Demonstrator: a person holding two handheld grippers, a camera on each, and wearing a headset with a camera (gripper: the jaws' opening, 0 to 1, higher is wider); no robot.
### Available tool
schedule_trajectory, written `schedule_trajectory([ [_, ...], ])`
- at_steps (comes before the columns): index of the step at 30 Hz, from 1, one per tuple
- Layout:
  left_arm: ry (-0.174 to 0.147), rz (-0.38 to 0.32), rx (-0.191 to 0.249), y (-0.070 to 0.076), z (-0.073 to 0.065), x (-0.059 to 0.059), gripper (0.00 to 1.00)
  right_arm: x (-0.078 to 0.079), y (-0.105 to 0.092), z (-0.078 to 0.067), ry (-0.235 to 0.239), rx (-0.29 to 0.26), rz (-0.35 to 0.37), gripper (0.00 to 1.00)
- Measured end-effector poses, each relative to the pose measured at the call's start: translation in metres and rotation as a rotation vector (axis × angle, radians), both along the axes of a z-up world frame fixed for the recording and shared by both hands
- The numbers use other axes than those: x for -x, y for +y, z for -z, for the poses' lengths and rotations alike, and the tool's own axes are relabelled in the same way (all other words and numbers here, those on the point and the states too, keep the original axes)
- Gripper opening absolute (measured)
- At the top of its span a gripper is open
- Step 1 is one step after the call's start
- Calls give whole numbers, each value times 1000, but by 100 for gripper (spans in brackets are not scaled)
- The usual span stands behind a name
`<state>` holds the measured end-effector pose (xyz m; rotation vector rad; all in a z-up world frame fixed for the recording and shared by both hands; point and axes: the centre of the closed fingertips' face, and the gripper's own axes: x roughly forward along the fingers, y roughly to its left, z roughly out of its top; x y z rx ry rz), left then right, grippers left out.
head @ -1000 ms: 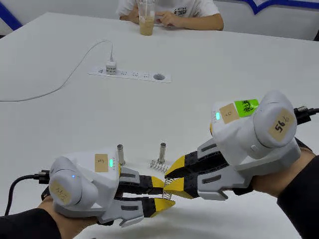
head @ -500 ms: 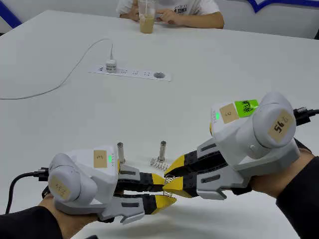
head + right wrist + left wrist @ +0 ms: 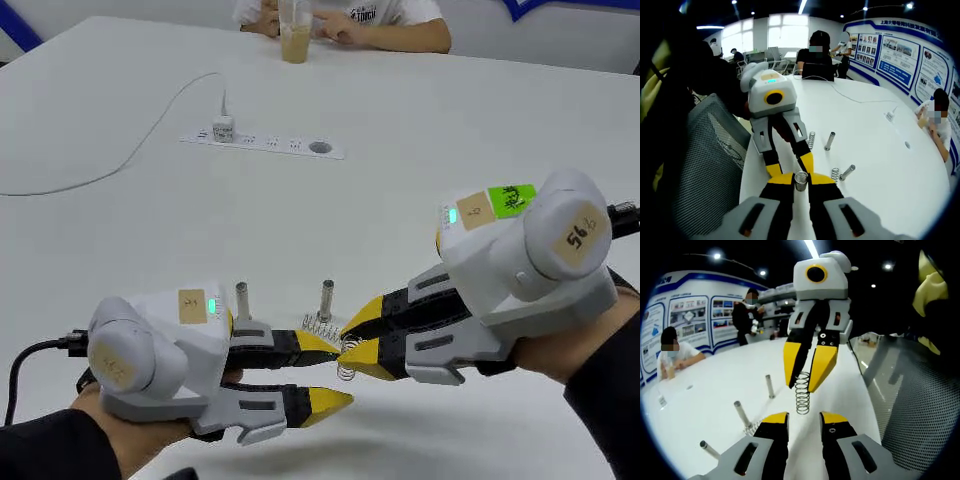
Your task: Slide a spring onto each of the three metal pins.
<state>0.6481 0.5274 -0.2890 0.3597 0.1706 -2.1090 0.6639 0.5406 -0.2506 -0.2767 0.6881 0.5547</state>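
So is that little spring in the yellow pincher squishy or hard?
Probably squishy: the spring is thin open wire coils, so it likely bends and squashes. It seems light, hanging from the right gripper tips alone. Dropped, its round shape might roll.

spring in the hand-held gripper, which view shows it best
The left gripper view. There the spring hangs side-on, most of its length showing, pinched at its top by the right hand-held gripper. The right gripper view looks down its end, so it reads as a ring of coils. In the head view just a few coils peek out under the jaws.
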Motion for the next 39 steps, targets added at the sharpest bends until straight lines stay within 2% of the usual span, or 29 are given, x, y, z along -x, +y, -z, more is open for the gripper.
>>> schedule_trajectory([
  [5,24,-20,-5,1,-1,-2,31,1,-7,-1,-2,5,19,12],
  [18,60,-77,-29,5,-1,-14,47,3,-33,-12,-23,16,86,12],
  [27,70,-108,-30,8,-1,-20,52,4,-44,-15,-28,23,115,12],
  [39,85,-133,-34,9,-1,-24,58,5,-66,-26,-53,31,181,12],
])
